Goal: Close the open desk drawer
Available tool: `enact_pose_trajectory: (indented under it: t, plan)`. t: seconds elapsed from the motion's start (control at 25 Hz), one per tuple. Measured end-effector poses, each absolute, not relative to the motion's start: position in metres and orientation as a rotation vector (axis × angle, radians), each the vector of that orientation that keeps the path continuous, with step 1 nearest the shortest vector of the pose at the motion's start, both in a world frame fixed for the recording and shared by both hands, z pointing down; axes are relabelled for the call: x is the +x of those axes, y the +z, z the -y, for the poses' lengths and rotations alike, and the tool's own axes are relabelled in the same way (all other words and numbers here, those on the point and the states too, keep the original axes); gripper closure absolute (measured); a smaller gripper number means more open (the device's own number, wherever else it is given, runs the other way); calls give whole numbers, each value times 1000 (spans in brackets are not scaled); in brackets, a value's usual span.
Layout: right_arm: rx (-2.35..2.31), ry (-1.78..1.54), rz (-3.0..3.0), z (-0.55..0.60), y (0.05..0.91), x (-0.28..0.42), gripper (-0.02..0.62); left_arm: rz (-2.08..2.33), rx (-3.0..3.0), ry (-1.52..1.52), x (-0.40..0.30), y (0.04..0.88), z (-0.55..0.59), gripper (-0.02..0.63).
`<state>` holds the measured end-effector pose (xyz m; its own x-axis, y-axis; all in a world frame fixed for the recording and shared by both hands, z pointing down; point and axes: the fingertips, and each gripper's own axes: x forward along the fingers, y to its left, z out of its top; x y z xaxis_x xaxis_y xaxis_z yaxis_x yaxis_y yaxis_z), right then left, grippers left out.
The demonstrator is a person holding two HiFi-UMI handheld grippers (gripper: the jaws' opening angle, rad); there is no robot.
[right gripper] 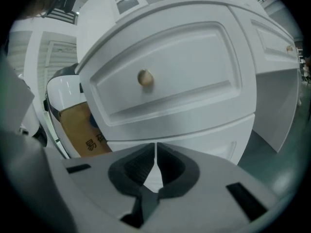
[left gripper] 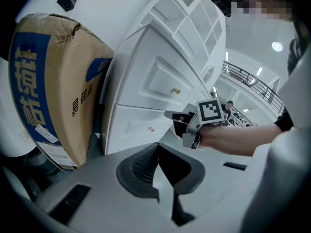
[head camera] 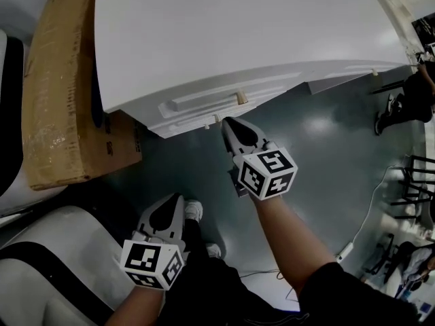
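Glossy grey-green floor (head camera: 326, 134): background.
White panelled drawer with round knob (head camera: 204, 104): frame centre, I judge it slightly out.
Right gripper (head camera: 228, 122): jaws together, empty, near drawer front.
Left gripper (head camera: 178, 198): clenched empty, lower left.
Risk: off-centre push may jam it.

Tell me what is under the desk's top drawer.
A second white drawer with a small knob. Its inside cannot be seen behind its front.

Cardboard box (head camera: 61, 94) partly behind the desk (head camera: 231, 32), its top past the head view's upper edge.
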<state>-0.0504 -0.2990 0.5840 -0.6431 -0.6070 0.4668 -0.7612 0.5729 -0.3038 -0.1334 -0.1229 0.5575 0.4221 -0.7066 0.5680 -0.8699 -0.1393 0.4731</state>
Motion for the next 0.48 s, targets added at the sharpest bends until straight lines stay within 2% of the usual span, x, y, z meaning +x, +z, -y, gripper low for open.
enact_pose_trajectory:
  t: [0.24,0.48]
  plan:
    - [989,751,2618,237,518,-48,588,1364,1928,225,-118,523,106,603]
    - [832,722,2701,151,417,-33,589,1332,2005,186,-96,437,70,603]
